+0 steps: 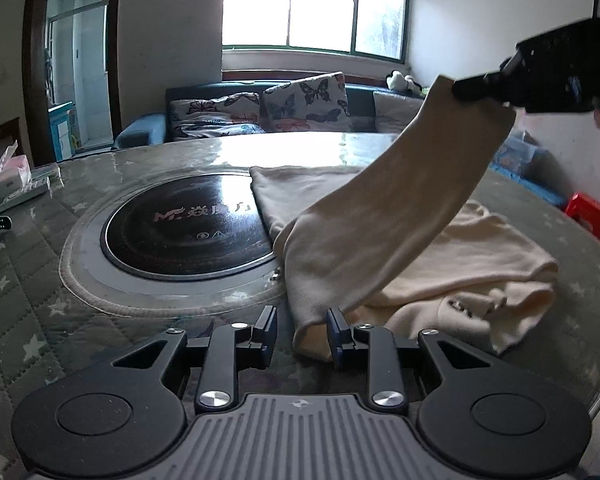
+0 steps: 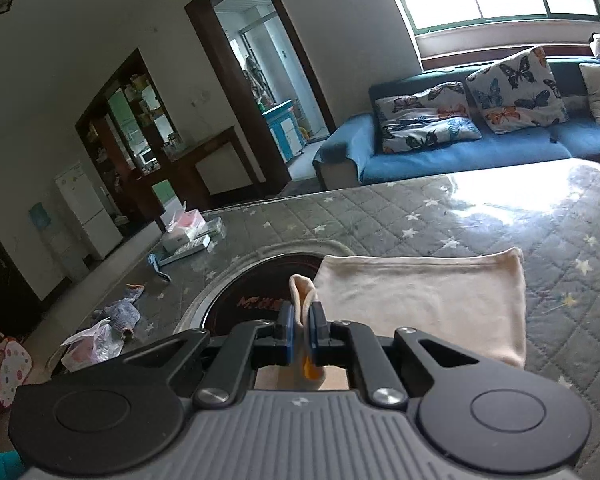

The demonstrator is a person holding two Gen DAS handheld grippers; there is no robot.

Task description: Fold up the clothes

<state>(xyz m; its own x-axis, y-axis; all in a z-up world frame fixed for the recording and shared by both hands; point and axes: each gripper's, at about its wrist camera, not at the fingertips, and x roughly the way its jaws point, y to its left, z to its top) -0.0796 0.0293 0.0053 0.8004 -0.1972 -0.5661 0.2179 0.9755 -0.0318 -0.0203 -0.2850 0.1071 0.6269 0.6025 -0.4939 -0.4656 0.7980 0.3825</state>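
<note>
Quilted grey star-print cloth covers the table [image 1: 28, 264], with a round black cooktop [image 1: 188, 228] set into its middle and a blue sofa [image 2: 480, 152] under the window behind. Only the left wrist view shows the whole cream garment [image 1: 384, 240]: its body lies crumpled on the table while one sleeve rises in a taut band to the right gripper [image 1: 470, 90], held high at the right. The right wrist view shows that gripper [image 2: 302, 326] pinched tight on the cuff. The left gripper [image 1: 302, 330] sits low, jaws narrowly apart, one finger beside the sleeve's lower fold, gripping nothing.
</note>
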